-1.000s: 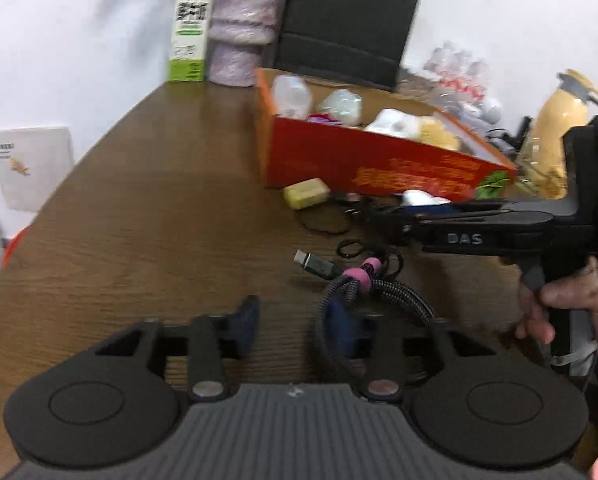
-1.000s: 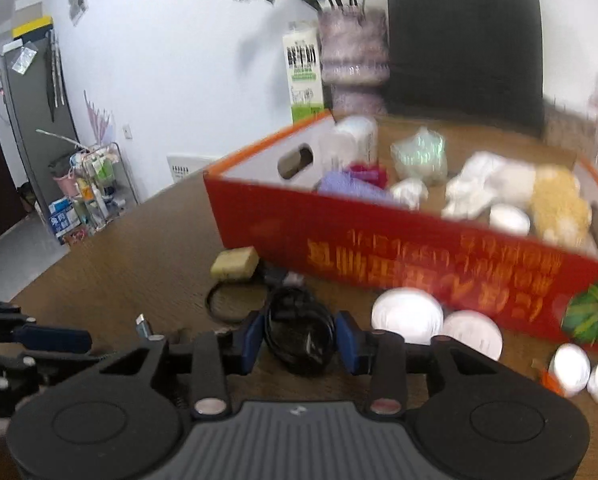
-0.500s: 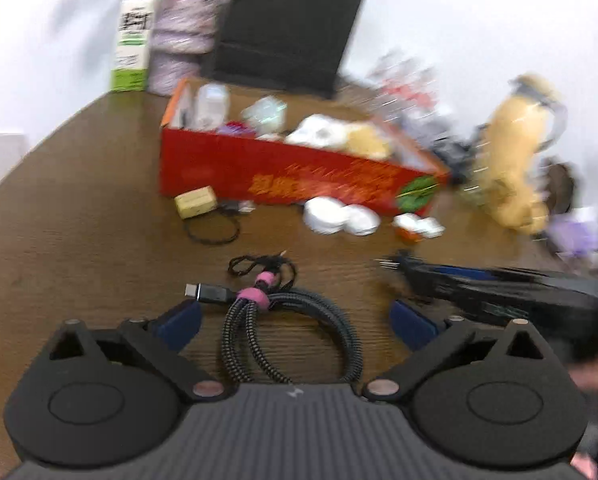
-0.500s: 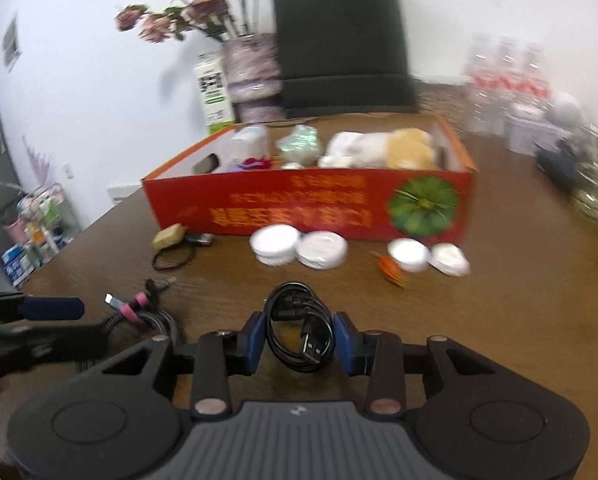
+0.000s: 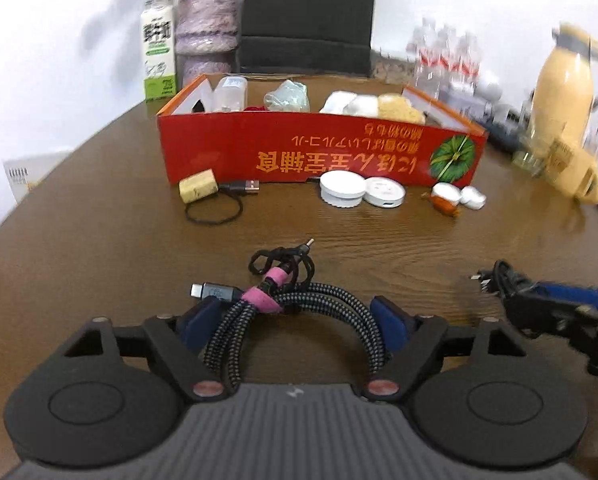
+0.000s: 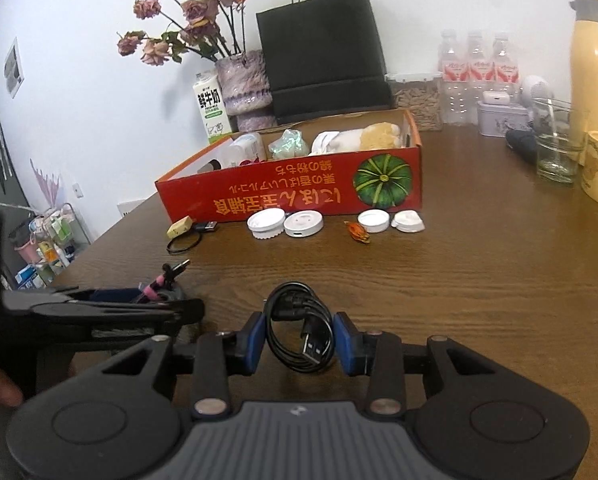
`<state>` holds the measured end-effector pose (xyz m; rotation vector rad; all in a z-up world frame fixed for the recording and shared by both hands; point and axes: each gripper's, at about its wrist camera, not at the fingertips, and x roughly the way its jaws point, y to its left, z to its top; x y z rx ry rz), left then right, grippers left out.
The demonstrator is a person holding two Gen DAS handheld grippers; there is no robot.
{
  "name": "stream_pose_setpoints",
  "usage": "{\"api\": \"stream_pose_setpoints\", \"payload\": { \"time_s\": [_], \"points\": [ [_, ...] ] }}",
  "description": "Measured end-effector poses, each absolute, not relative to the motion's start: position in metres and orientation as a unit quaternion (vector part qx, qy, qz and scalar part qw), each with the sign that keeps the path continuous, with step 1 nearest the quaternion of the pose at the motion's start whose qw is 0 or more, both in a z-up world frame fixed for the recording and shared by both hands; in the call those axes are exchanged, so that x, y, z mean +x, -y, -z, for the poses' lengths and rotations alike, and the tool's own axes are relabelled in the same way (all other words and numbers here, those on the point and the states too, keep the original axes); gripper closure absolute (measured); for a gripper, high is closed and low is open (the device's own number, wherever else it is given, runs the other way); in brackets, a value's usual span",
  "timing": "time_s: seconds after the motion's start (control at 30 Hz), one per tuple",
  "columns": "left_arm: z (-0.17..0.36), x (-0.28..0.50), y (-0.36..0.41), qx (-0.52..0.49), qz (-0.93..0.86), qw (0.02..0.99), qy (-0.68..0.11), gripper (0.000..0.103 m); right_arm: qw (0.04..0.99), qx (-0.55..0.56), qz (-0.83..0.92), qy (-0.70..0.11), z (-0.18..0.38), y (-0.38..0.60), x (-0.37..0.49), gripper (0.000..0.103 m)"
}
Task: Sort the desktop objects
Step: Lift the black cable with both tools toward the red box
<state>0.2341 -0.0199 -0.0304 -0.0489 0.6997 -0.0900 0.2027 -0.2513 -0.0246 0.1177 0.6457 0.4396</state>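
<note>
Two cables | right gripper clamps coiled black USB cable for boxing | left gripper, jaws just closing, brackets pink-tied braided grey cable unpinched

Ahead of us the wooden table lies bare across a broad band, and a hand could pass there freely. Beyond it the red box blocks the way, with a row of small things along its foot: a yellow block, a thin black cable, two round white cases, two small white lids and an orange scrap. To our right a glass and a yellow jug crowd the edge. Behind the box stand a vase, a milk carton and a black bag.
</note>
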Motion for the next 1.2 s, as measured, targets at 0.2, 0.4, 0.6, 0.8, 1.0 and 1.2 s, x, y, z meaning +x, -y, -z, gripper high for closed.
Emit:
{"api": "stream_pose_setpoints", "payload": {
  "time_s": [0.2, 0.4, 0.6, 0.8, 1.0, 1.2],
  "points": [
    [0.007, 0.188, 0.012, -0.041, 0.051, 0.950, -0.306, 0.027, 0.927, 0.057, -0.220, -0.300, 0.016, 0.253, 0.174, 0.067],
    [-0.025, 0.141, 0.012, -0.018, 0.055, 0.970, -0.236, 0.027, 0.932, 0.050, -0.221, -0.282, 0.004, 0.251, 0.149, 0.067],
    [-0.043, 0.118, 0.010, -0.016, 0.068, 0.977, -0.202, 0.027, 0.940, 0.044, -0.214, -0.261, -0.010, 0.256, 0.125, 0.067],
    [-0.058, 0.104, 0.005, -0.020, 0.076, 0.981, -0.175, 0.027, 0.948, 0.045, -0.202, -0.244, -0.021, 0.266, 0.113, 0.067],
    [-0.072, 0.111, -0.006, -0.019, 0.078, 0.983, -0.163, 0.027, 0.951, 0.043, -0.201, -0.231, -0.032, 0.264, 0.122, 0.067],
    [-0.093, 0.149, -0.020, -0.014, 0.099, 0.982, -0.162, 0.027, 0.954, 0.038, -0.216, -0.206, -0.060, 0.259, 0.155, 0.067]
  ]
}}
